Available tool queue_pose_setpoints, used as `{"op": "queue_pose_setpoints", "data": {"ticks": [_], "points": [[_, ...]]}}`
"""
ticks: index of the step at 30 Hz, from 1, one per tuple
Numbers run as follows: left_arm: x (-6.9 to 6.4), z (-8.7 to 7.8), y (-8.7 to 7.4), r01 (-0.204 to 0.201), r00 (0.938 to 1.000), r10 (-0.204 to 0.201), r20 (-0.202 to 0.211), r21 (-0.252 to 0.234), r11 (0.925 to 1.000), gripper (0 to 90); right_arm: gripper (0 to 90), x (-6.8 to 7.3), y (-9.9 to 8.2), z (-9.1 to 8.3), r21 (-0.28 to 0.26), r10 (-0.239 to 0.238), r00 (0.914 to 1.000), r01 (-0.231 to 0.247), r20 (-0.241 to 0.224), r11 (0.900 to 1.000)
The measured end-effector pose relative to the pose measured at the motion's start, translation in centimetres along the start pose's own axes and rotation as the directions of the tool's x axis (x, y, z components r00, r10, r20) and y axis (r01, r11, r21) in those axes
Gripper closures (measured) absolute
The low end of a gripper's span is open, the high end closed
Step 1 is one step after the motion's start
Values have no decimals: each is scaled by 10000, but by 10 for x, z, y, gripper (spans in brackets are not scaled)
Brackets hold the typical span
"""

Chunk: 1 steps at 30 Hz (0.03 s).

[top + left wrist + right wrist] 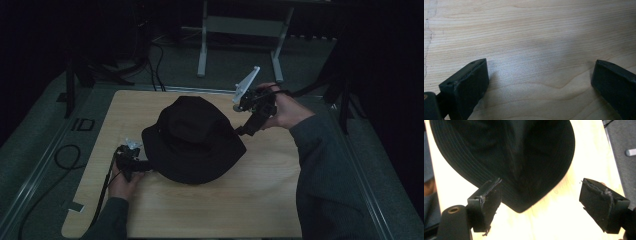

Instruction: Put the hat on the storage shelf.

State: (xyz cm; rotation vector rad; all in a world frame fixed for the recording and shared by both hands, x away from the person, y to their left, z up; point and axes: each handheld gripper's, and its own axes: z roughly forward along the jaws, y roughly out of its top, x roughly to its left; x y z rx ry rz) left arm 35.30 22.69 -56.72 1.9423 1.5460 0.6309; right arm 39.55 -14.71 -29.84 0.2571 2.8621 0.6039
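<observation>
A black brimmed hat point(195, 140) lies crown up in the middle of the light wooden table point(250, 200). My left gripper point(141, 165) rests low at the hat's left brim; in the left gripper view its jaws stand wide apart point(540, 67) over bare wood point(536, 30). My right gripper point(241, 131) hovers at the hat's right side, tilted down toward the brim. In the right gripper view its jaws point(540, 185) are open, with the hat point(506, 150) just beyond them and its brim edge between the pads, untouched.
A black cable point(65, 155) loops on the grey floor left of the table. A grey metal stand point(240, 30) is on the floor behind the far edge. A small tape piece point(76, 206) sits at the table's near left corner.
</observation>
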Motion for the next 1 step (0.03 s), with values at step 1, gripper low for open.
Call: {"op": "queue_pose_setpoints", "data": {"ticks": [1], "points": [[0, 0, 0, 36, 10000, -36, -2, -25, 10000, 15, 175, 0, -4, 0, -34, 19, 9999, -19, 99, 10000]]}}
